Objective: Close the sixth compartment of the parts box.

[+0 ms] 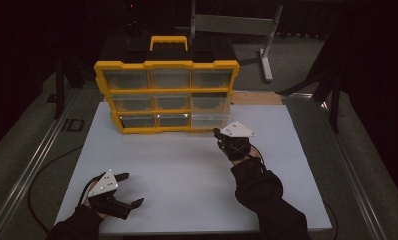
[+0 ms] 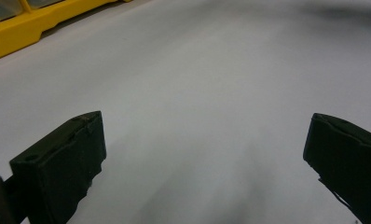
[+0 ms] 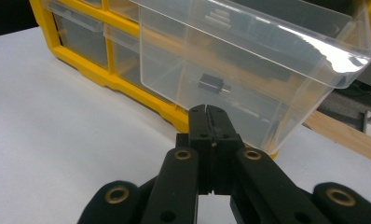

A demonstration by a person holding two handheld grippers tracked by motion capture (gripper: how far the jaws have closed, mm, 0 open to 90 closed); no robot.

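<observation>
Nearest the person, the left tool [image 1: 128, 190] lies low over the front left part of the white worktop [image 1: 187, 170], its jaws spread wide with nothing between them; in the left gripper view the two black fingers [image 2: 62, 168] stand far apart over bare white surface, with a yellow edge of the cabinet at the top left corner. Farther in and to the right, the right tool [image 1: 218, 134] is held by a black-gloved hand [image 1: 237, 148] and points at the lower right corner of the yellow cabinet [image 1: 167, 65]. Its jaws are clenched together, tips meeting, and nothing is caught between them. Just ahead of those tips sits a clear plastic drawer [image 3: 249, 60], pulled partly out of the bottom right slot of the cabinet and tilted a little; the closed tips are very close to its front wall, though contact cannot be judged. Inside the drawer lies a small dark part [image 3: 210, 84]. Behind, the cabinet stands upright at the far edge of the worktop, three rows of three clear drawers under a yellow carry handle [image 1: 169, 40].
</observation>
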